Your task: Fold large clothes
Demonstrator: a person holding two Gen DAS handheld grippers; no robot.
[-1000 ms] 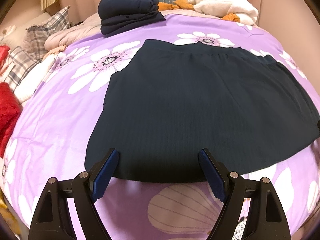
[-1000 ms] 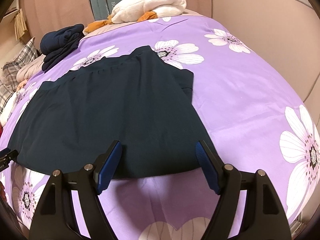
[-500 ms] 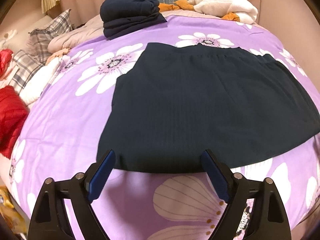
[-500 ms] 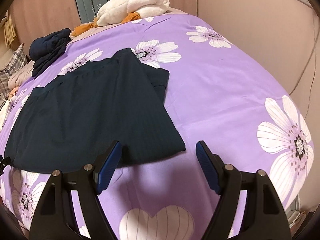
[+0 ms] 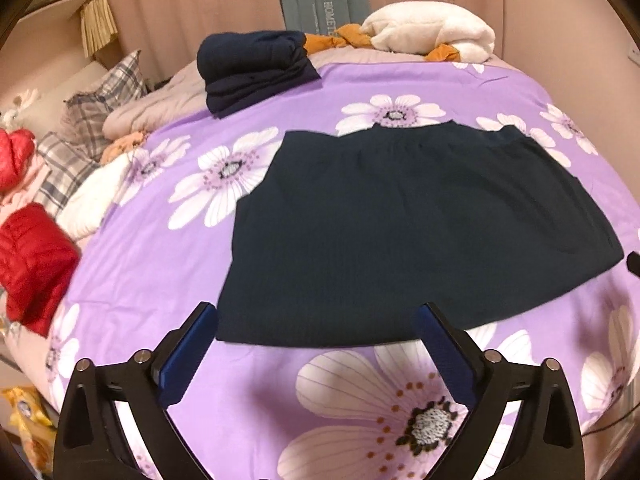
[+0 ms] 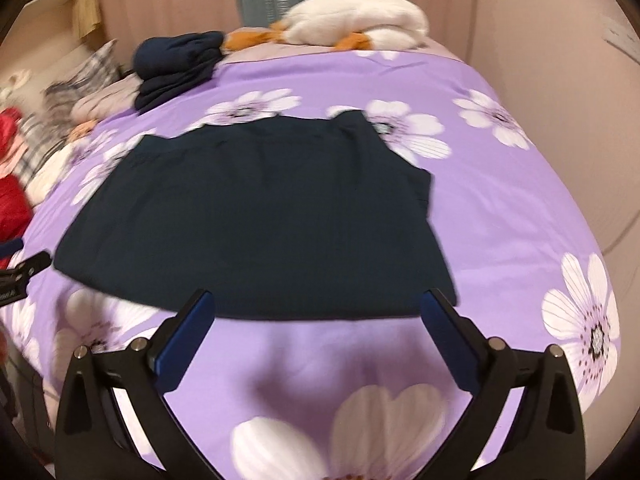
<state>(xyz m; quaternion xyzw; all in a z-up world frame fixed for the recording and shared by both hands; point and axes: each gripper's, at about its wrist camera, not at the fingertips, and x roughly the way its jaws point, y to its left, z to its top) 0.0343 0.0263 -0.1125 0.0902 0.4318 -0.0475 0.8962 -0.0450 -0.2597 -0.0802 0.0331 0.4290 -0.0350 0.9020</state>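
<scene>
A dark navy garment (image 5: 404,236) lies flat on the purple flowered bedspread (image 5: 132,280). It is folded into a wide shape, narrower at the far end and wider at the near end. At its far right corner a bit of cloth sticks out from under the top layer (image 6: 424,188).

The left tongs (image 5: 316,320) are wide open and hold nothing. Their blue fingertips (image 5: 204,320) sit just above the near edge of the garment, near its left corner. The right tongs (image 6: 318,308) are also wide open and hold nothing. They are at the near edge of the garment too, close to its right corner. I cannot tell if either one touches the cloth. In the right wrist view, the black tip of the left tongs shows just beside the garment's near left corner.

Past the far end of the garment sits a stack of folded dark blue clothes (image 5: 252,72). Beside the stack, at the head of the bed, is a white plush toy with orange parts (image 5: 428,36). To the left of the garment, off the bedspread, are a red puffy jacket (image 5: 28,264) and plaid cloth (image 5: 100,100). Pink curtains (image 5: 192,8) hang behind the bed.
</scene>
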